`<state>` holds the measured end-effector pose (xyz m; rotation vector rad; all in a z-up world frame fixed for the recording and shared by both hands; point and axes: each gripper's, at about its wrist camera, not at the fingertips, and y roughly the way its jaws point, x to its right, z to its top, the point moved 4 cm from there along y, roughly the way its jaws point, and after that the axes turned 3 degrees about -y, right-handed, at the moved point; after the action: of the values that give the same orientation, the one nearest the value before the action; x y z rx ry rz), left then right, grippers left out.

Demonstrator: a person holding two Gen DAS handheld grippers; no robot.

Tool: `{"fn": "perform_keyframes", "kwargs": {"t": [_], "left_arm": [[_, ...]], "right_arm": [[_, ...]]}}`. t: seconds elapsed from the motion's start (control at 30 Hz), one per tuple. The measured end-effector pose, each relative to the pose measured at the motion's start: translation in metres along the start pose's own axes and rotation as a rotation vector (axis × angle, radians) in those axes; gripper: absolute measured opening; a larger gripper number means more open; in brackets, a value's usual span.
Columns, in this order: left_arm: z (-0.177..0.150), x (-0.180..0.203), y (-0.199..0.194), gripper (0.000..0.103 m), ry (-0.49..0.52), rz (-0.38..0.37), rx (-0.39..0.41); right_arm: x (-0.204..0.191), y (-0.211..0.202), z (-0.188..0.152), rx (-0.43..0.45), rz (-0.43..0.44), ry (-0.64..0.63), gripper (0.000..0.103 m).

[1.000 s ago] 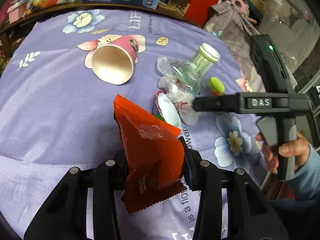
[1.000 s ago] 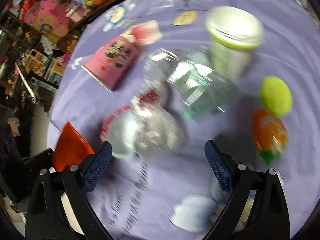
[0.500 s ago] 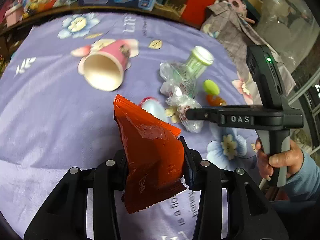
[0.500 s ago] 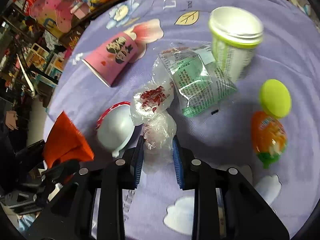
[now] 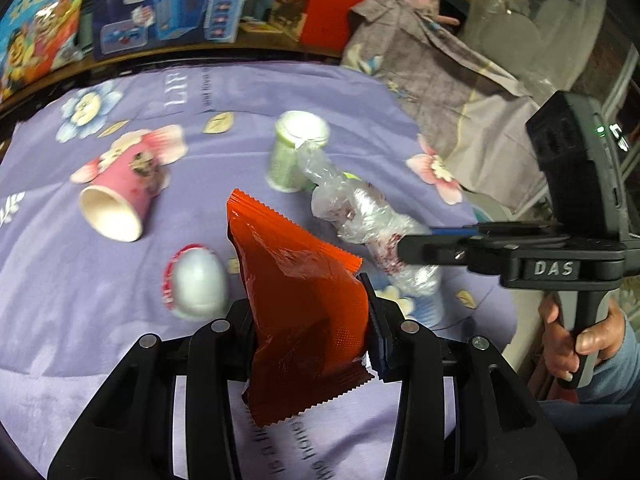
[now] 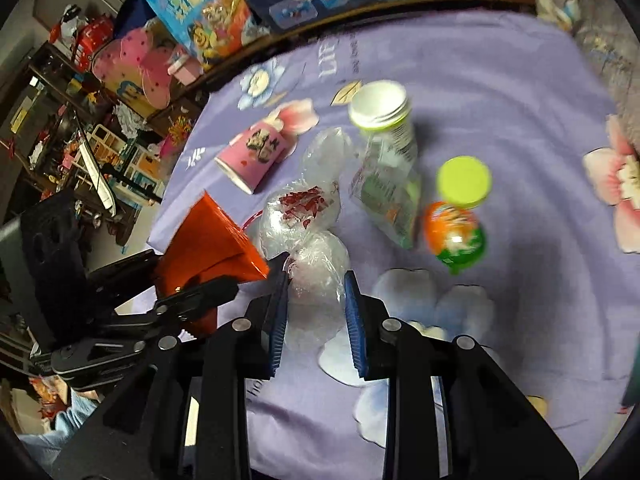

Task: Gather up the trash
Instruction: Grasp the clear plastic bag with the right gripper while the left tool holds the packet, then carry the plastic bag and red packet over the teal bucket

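Left gripper (image 5: 310, 312): clamped on the orange wrapper (image 5: 296, 304)
Right gripper (image 6: 314, 300): squeezing the clear plastic bag (image 6: 312, 256), lifted off the purple cloth (image 6: 500, 80)
Left view only: silver egg half (image 5: 198, 286)
Right view only: orange egg toy (image 6: 454, 234)

Bare purple tablecloth (image 5: 72, 280) lies open at the near left, and more of it stretches free at the right. The middle is crowded: a tipped pink cup (image 5: 120, 196), a silver egg-shaped capsule (image 5: 196, 284), a green-labelled bottle (image 6: 384, 124), a green wrapper (image 6: 388, 200) leaning on it, an orange egg (image 6: 454, 232). Toy boxes (image 5: 168, 4) wall off the far edge.
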<state>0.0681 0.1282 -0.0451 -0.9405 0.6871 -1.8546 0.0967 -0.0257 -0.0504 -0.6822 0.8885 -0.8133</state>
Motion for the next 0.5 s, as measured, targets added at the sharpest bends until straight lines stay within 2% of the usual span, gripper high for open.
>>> {"fn": "perform_keyframes", "kwargs": {"t": [0.3,0.5], "left_arm": [[0.007,0.065,0.023,0.042,0.112,-0.052,-0.041],[0.018,0.116,0.039,0.042,0.199,-0.101,-0.057]], "right_arm": [[0.054,-0.073,-0.021,0.111,-0.002,0.134,0.025],[0.094,-0.116,-0.034,0.190,-0.056,0.202,0.025]]}}
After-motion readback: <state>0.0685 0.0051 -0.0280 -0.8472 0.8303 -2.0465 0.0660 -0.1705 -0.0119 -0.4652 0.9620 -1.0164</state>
